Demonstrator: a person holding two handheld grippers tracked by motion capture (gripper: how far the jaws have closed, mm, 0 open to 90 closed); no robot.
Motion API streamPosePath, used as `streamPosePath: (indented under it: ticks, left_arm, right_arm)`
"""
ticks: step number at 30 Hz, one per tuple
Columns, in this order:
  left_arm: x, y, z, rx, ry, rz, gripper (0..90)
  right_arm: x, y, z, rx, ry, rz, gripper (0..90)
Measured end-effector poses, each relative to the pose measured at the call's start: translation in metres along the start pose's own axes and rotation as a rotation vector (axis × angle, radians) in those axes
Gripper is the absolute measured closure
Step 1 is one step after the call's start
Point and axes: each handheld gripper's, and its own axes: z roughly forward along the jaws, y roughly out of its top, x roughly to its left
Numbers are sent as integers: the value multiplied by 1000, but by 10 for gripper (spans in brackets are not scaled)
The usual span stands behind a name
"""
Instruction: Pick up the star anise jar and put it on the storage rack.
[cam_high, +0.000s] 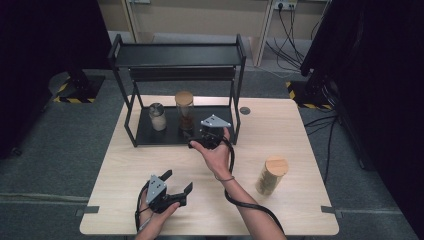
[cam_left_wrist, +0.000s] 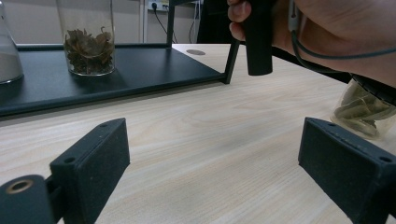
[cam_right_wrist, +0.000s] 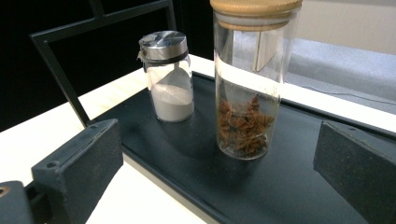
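1. Your left gripper (cam_high: 176, 186) rests low on the worktop (cam_high: 125, 165), jaws released and empty, well apart from the rack (cam_high: 150, 134).
2. The salt shaker (cam_right_wrist: 167, 77) stands left of the tall jar (cam_right_wrist: 250, 79) on the rack's bottom shelf.
3. Your right gripper (cam_high: 209, 131), jaws spread and holding nothing, faces the tall jar, which stands upright straight ahead, probably nearer the left jaw.
4. The lidded jar (cam_high: 271, 175) stands well apart on the right.

Just ahead of your right gripper (cam_high: 206, 136), the star anise jar (cam_right_wrist: 246, 84) stands on the rack's bottom shelf (cam_right_wrist: 289, 186), the shaker (cam_right_wrist: 167, 77) behind-left, while the third jar (cam_high: 271, 175) sits right of your left gripper (cam_high: 175, 182).
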Motion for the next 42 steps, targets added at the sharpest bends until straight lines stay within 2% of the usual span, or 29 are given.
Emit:
streamPosePath:
  ticks: [22, 42]
  left_arm:
    - [0, 0, 0, -1, 2, -1, 82]
    - [0, 0, 0, -1, 4, -2, 82]
  right_arm:
    - [-1, -16, -23, 9, 24, 13, 16]
    - [0, -34, -49, 28, 43, -7, 17]
